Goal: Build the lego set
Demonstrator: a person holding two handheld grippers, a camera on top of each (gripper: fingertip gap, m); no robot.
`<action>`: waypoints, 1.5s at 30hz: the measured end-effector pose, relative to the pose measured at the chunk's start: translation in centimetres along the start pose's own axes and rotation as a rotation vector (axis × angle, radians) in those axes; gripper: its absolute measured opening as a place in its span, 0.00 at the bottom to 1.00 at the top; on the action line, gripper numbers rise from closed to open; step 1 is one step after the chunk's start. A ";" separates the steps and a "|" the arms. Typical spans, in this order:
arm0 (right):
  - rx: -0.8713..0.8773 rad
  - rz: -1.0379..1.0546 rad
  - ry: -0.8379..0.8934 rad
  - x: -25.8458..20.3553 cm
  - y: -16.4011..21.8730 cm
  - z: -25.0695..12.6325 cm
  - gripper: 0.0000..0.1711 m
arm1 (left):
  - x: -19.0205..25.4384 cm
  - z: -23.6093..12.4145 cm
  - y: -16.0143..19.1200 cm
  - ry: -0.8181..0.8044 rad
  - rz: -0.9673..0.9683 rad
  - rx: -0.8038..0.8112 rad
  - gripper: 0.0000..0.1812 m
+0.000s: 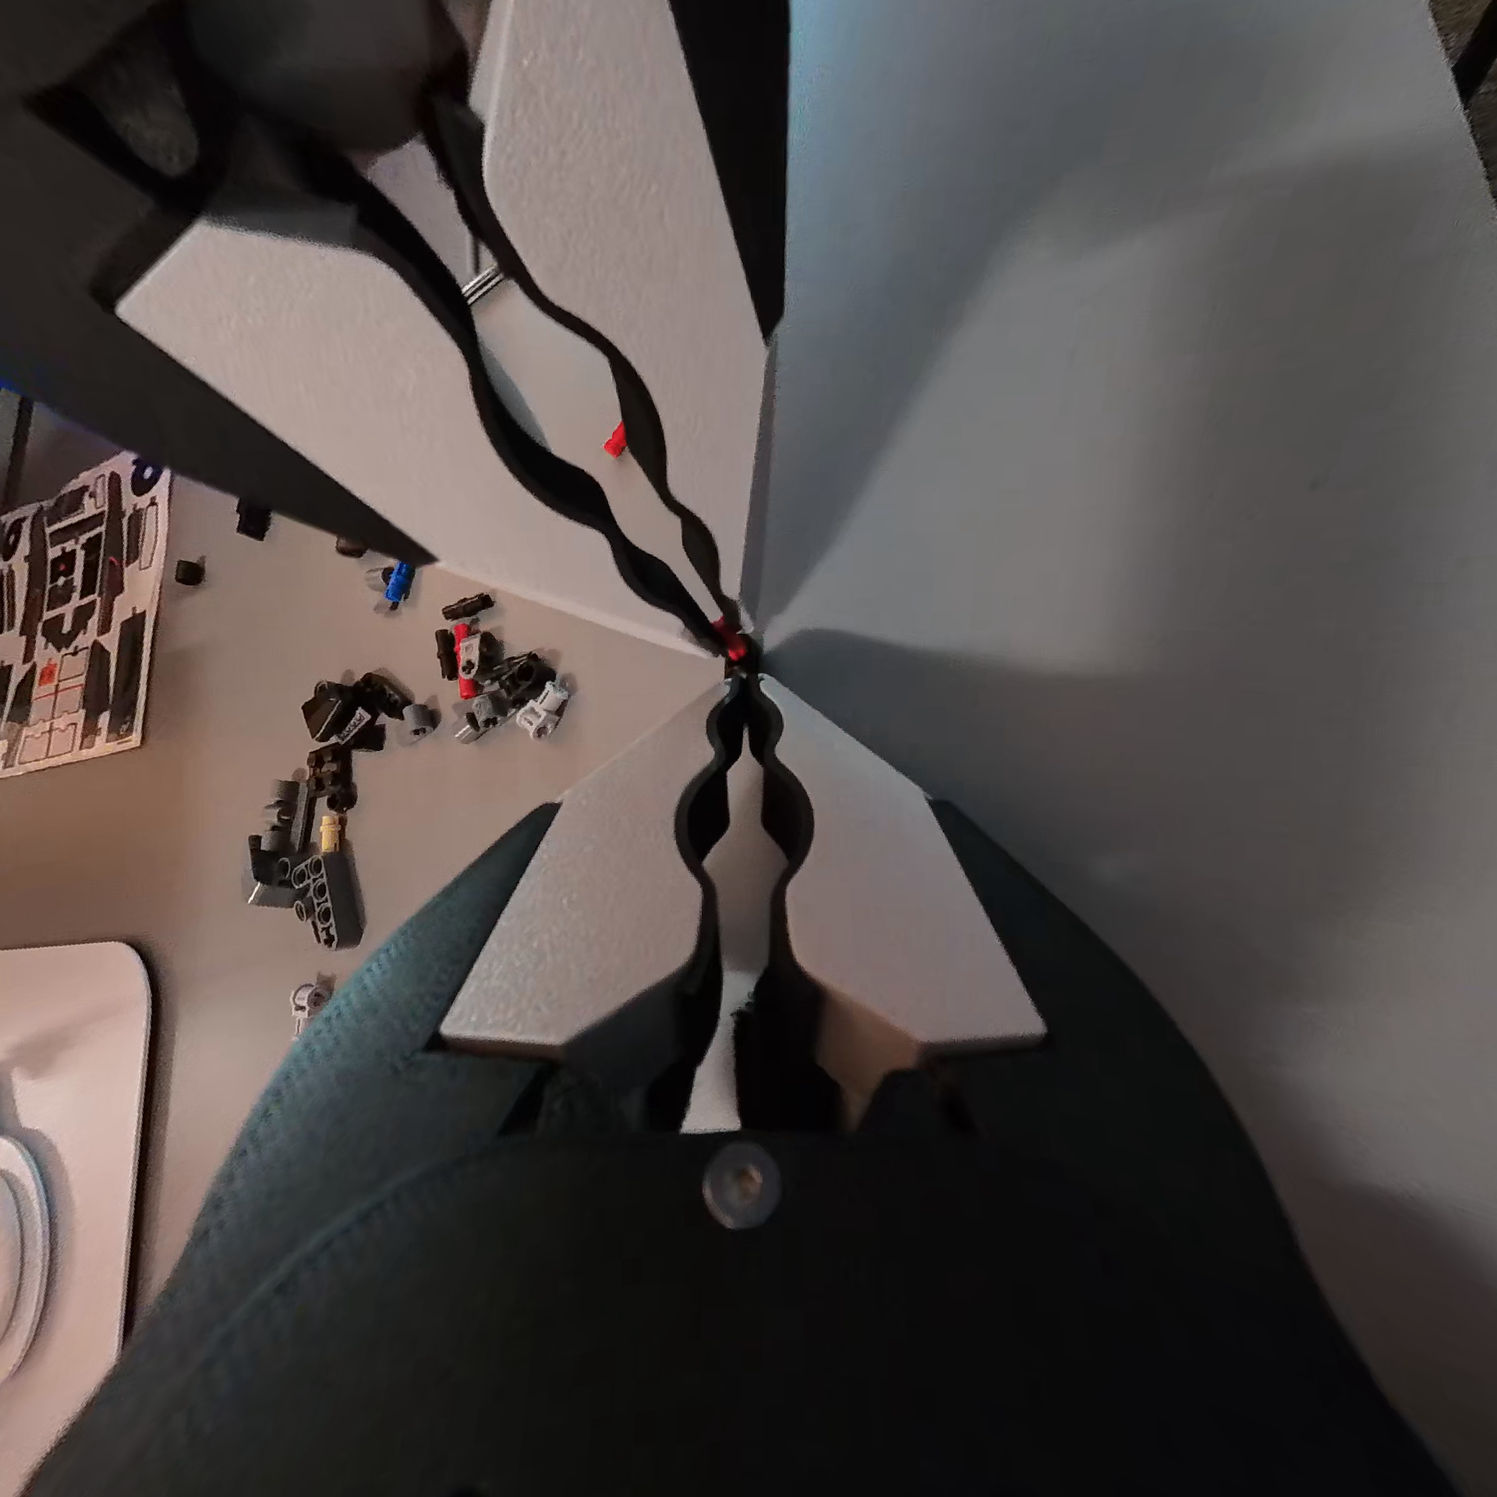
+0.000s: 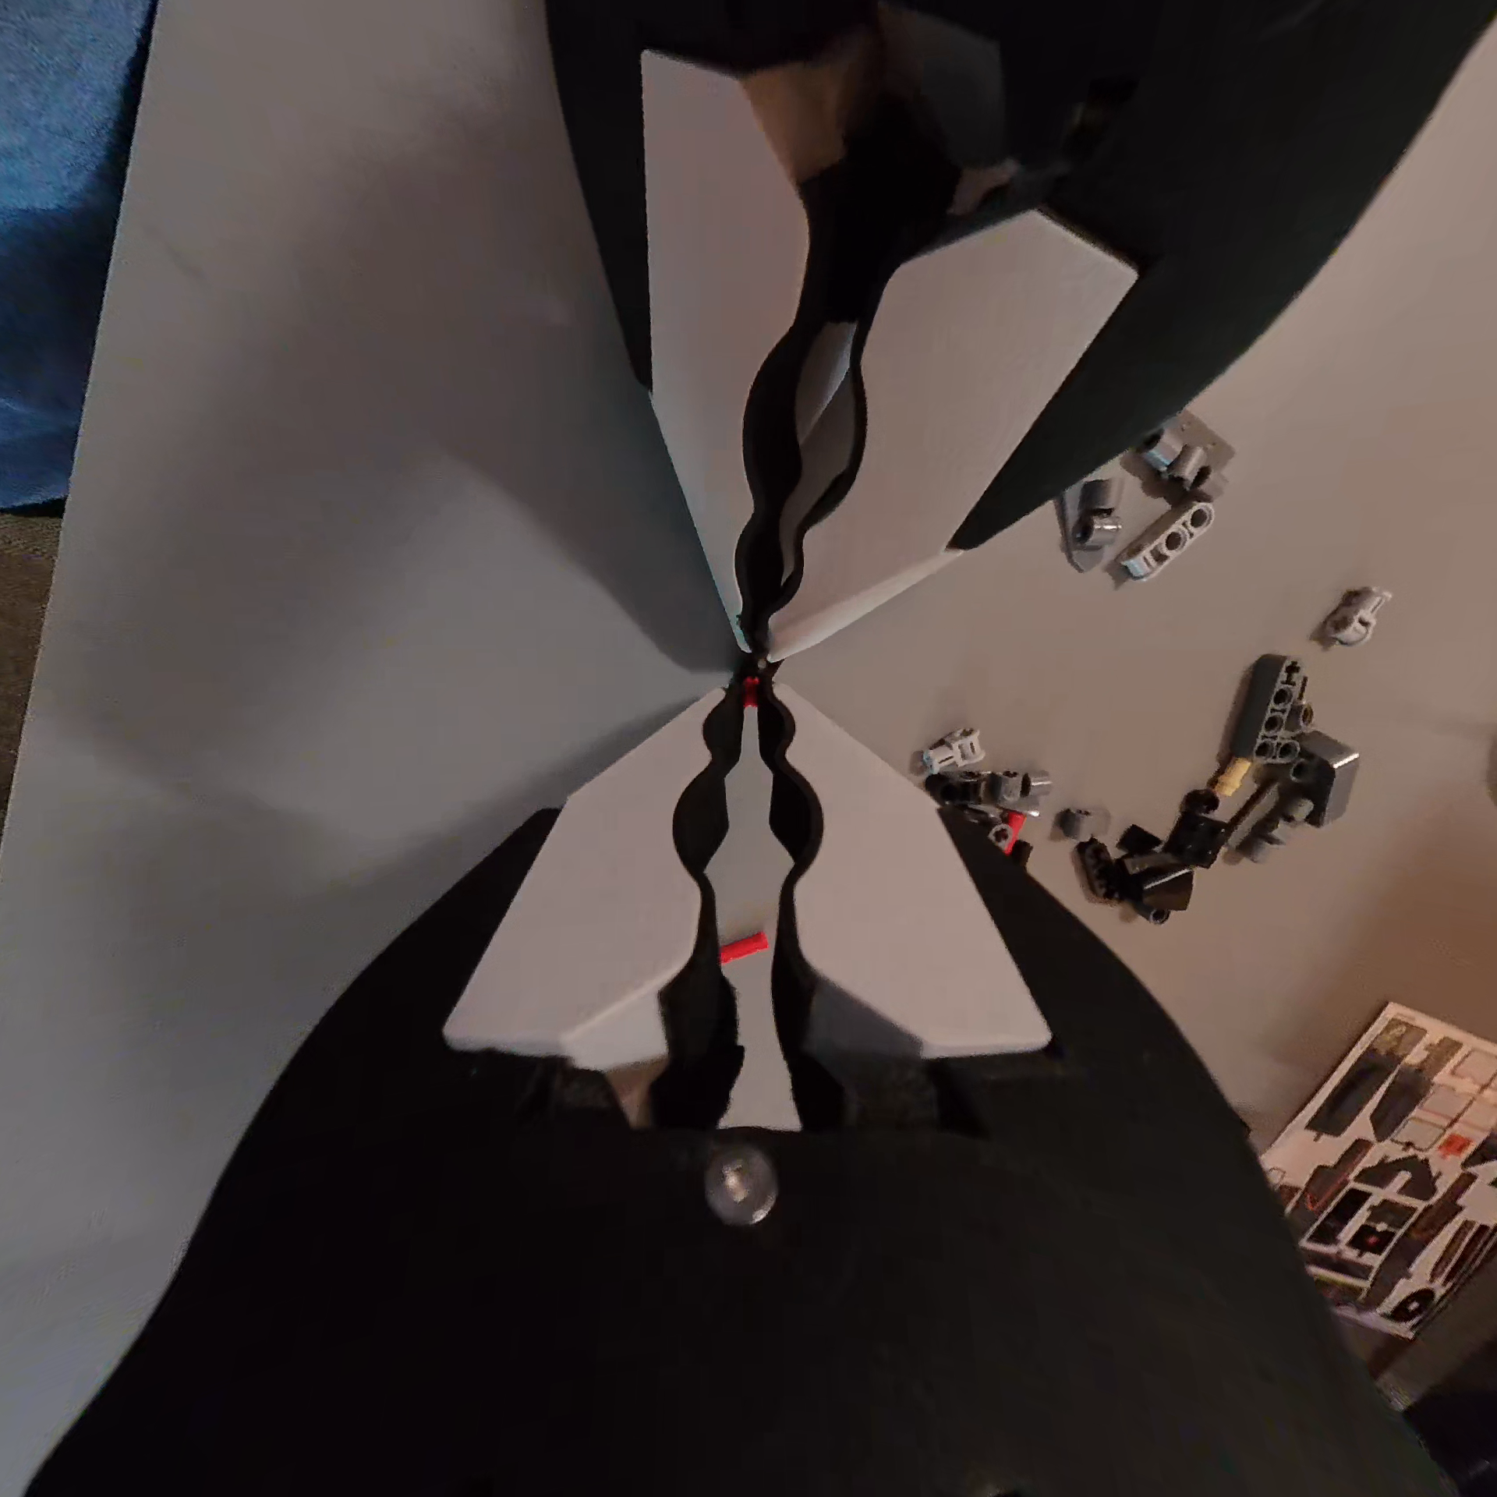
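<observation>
My two grippers meet tip to tip above the white table [image 2: 324,405]. In the right wrist view my right gripper [image 2: 749,698] is shut on a small red pin [image 2: 749,693]. My left gripper [image 2: 757,644] comes in from the top with its tips against the pin's end. In the left wrist view my left gripper [image 1: 741,688] is shut on a tiny dark piece [image 1: 739,667]. This piece touches the red pin [image 1: 729,637] held by the right gripper [image 1: 717,628]. The join is too small to make out.
A second red pin [image 2: 744,948] lies on the table under the right gripper. Loose grey, black and red parts [image 1: 502,680], a part-built grey and black assembly [image 1: 312,842], a blue pin [image 1: 397,585] and a sticker sheet [image 1: 73,616] lie to one side. The grippers are tip to tip, or close to it.
</observation>
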State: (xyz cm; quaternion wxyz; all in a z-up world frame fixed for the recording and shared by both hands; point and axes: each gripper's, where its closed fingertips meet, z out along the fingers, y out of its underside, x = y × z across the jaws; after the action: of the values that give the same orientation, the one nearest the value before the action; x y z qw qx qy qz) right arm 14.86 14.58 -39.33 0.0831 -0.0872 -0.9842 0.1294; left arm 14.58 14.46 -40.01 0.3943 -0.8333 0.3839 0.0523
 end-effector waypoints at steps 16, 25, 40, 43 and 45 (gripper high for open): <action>0.067 -0.137 -0.125 -0.1 0.3 0.1 0.01 | 0.0 0.0 0.0 0.032 0.014 0.038 0.00; 0.027 -0.155 -0.134 -0.1 0.2 0.2 0.00 | -0.1 0.0 0.0 0.038 0.002 0.043 0.00; 0.160 0.170 -0.059 1.8 1.1 -2.7 0.16 | -1.2 0.0 0.7 -0.041 -0.120 -0.040 0.00; 0.167 0.283 -0.011 2.1 2.0 -3.0 0.09 | -2.8 -0.3 2.0 -0.140 -0.208 -0.107 0.00; 0.205 0.354 0.005 2.0 1.7 -2.8 0.08 | -2.6 -0.4 1.9 -0.130 -0.270 -0.096 0.00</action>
State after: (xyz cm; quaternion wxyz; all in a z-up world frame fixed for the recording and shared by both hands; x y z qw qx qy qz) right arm 13.71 17.29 -36.85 0.0698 -0.2502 -0.9350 0.2414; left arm 11.35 15.00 -39.93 0.3814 -0.8902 0.2389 0.0711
